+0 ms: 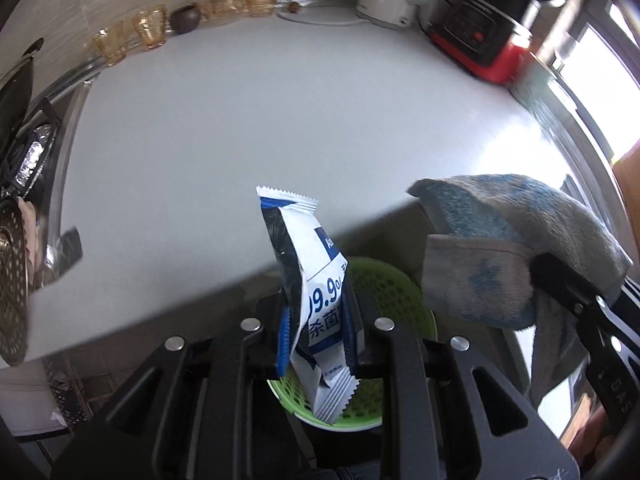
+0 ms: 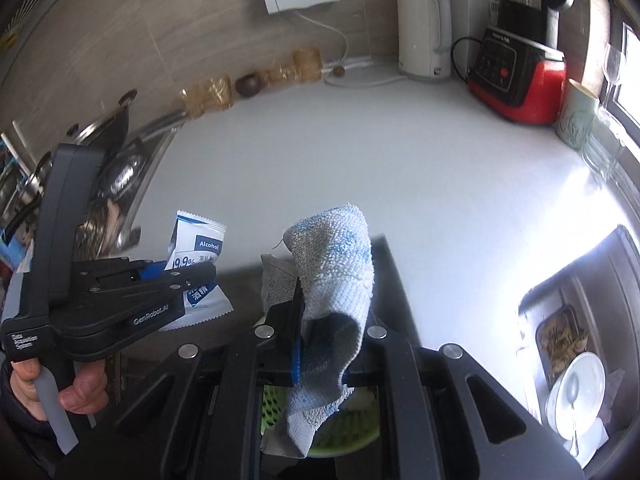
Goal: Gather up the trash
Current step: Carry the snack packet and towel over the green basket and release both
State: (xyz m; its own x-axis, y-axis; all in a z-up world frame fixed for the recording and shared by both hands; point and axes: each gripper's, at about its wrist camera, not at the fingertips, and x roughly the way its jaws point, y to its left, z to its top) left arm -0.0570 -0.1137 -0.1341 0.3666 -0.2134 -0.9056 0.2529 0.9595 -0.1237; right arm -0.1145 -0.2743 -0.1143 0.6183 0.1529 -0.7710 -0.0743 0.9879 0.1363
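- White kitchen counter (image 1: 280,128) fills most of both views, with a white kettle (image 2: 424,36) and a red and black machine (image 2: 516,76) at the back by the wall.
- Little yellow glass cups (image 1: 150,32) stand in a row along the wall.
- The left gripper (image 1: 316,332) has its fingers closed tight on a white and blue wipe packet (image 1: 312,300). The packet stands up between the fingers.
- The packet hangs past the counter's front edge, right over a green basket (image 1: 384,292) down below.
- The right gripper (image 2: 320,344) has its fingers pinched on a blue and gray cloth (image 2: 336,264). The cloth flops over the top and hangs down.
- The basket has lots of small holes. What I can see of the inside looks bare, but the grippers hide a lot of it.
- I think the step now is dropping the packet in the bin.
- Next, the left fingers need to open so the packet falls straight in. It is light, so it may stick or drift to the rim.
- A white plate (image 2: 580,392) with a spoon sits low on the right.
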